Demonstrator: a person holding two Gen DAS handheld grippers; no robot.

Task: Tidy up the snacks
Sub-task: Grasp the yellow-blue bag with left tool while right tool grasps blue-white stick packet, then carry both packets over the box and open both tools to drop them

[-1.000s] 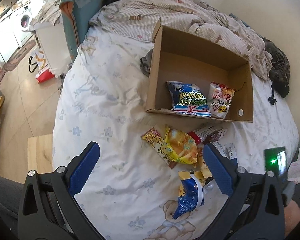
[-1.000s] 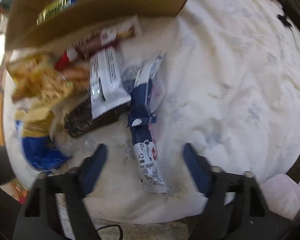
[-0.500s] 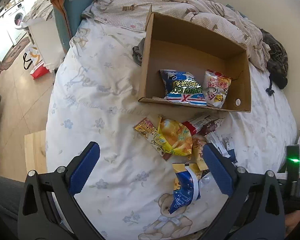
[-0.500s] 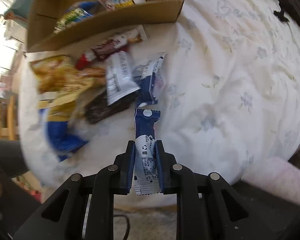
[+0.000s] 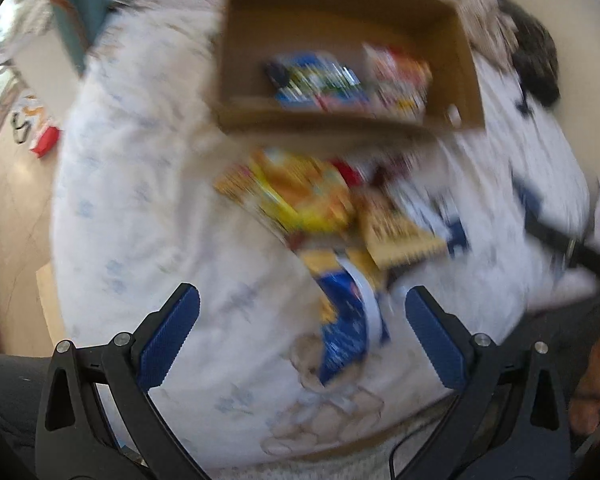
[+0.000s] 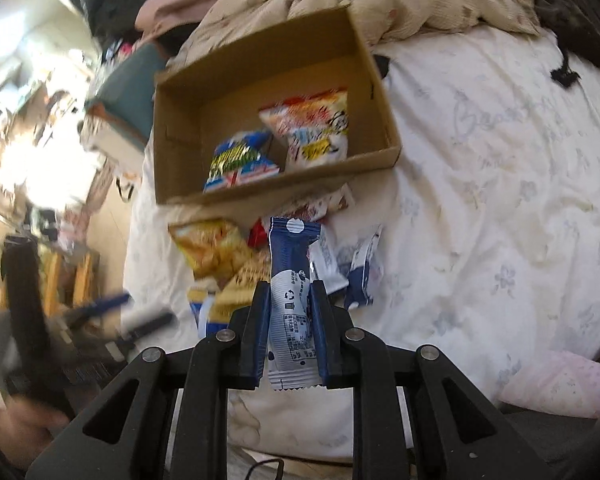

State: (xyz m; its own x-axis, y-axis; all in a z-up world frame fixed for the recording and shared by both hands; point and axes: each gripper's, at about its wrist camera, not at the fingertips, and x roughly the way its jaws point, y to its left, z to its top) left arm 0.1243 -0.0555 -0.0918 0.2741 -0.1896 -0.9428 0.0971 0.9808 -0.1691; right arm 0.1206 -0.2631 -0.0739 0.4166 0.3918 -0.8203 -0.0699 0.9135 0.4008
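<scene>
Slim blue-and-white snack stick [image 6: 290,300], printed wrapper with a white dot at its top end, stands upright at lower centre of the right wrist view, pinched between the right gripper [image 6: 288,304] fingers. To do the drop well, carry it up-frame over the near wall of the cardboard box [image 6: 376,92], which holds two bags (upper centre), and release well inside. Left gripper [image 5: 300,320] fingers wide, holding nothing, above the blurred loose snack pile [image 5: 324,208] on the bed [image 5: 140,200].
</scene>
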